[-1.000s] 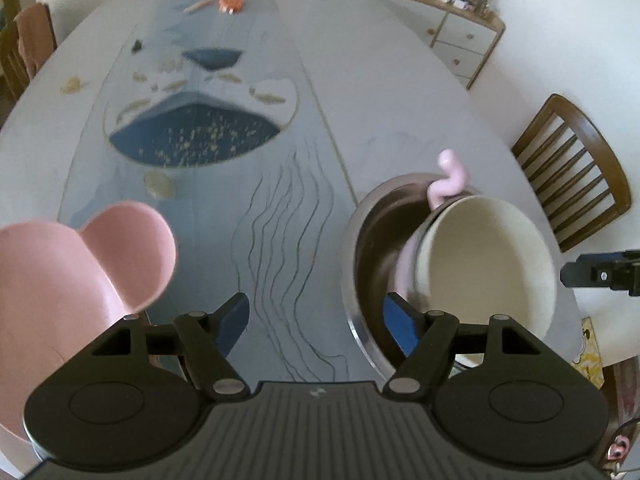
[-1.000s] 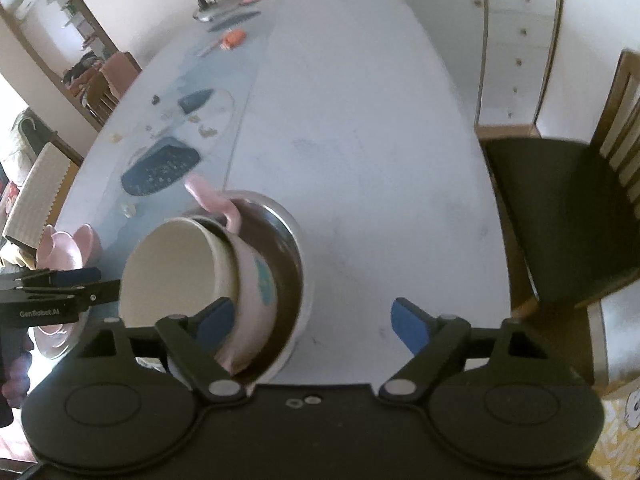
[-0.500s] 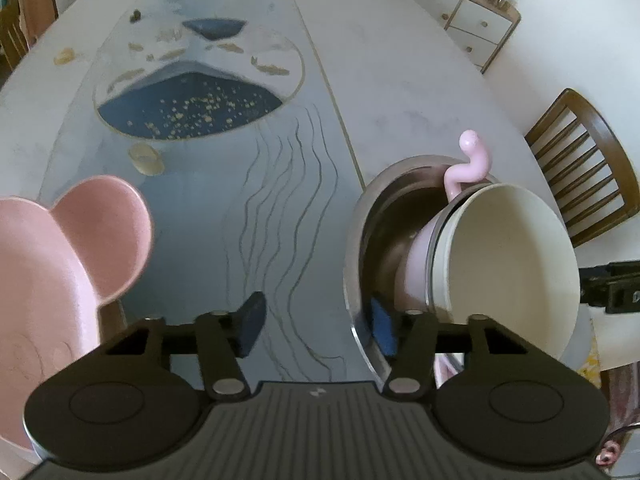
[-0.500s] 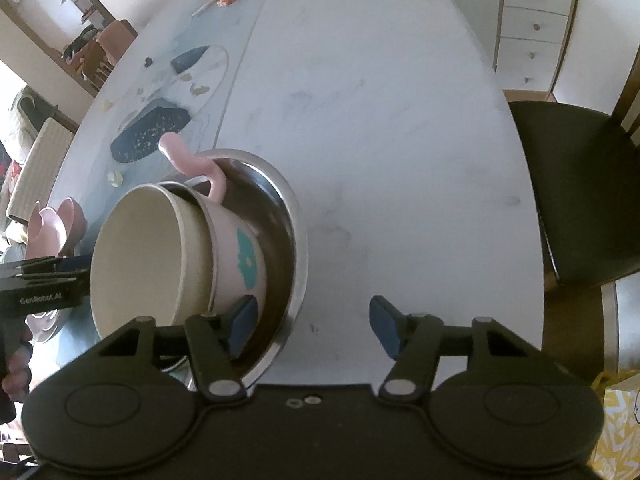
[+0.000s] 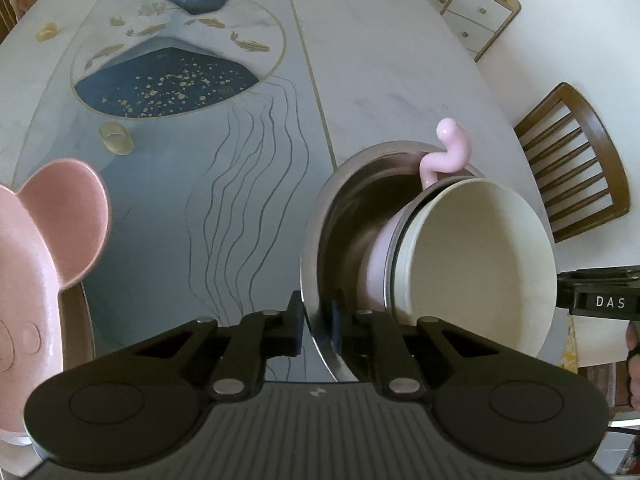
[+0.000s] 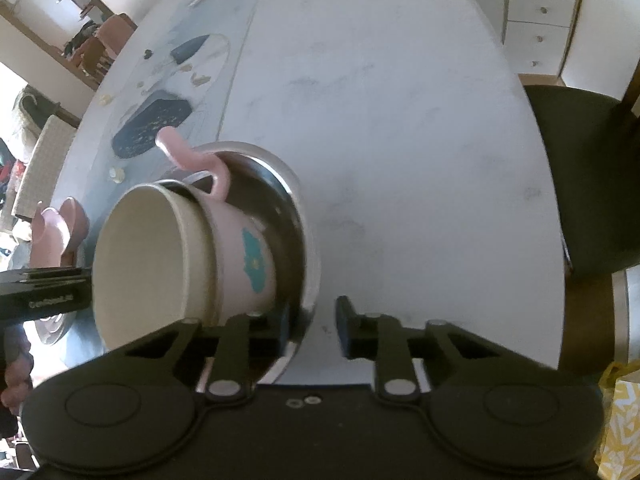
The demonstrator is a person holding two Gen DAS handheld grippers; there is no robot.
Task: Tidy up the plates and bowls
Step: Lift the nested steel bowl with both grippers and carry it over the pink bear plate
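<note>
A: What sits leftmost?
B: A pink bear plate (image 5: 36,248).
A: And the steel bowl (image 5: 340,184)?
B: It holds a pink cup (image 6: 244,256) with a cream bowl (image 5: 480,260) nested inside. The left gripper (image 5: 316,322) pinches its rim; the right gripper (image 6: 312,322) straddles the rim, slightly apart.

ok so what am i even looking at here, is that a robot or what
No robot: a person holds a two-finger gripper in each hand, and each gripper carries a fisheye camera looking along its fingers. One picture is from the left gripper, the other from the right gripper. On the table sits a steel bowl holding a tilted pink cup with a cream bowl inside it. The left gripper pinches the steel rim; the right straddles it, grip unclear. A pink eared plate lies beside.
</note>
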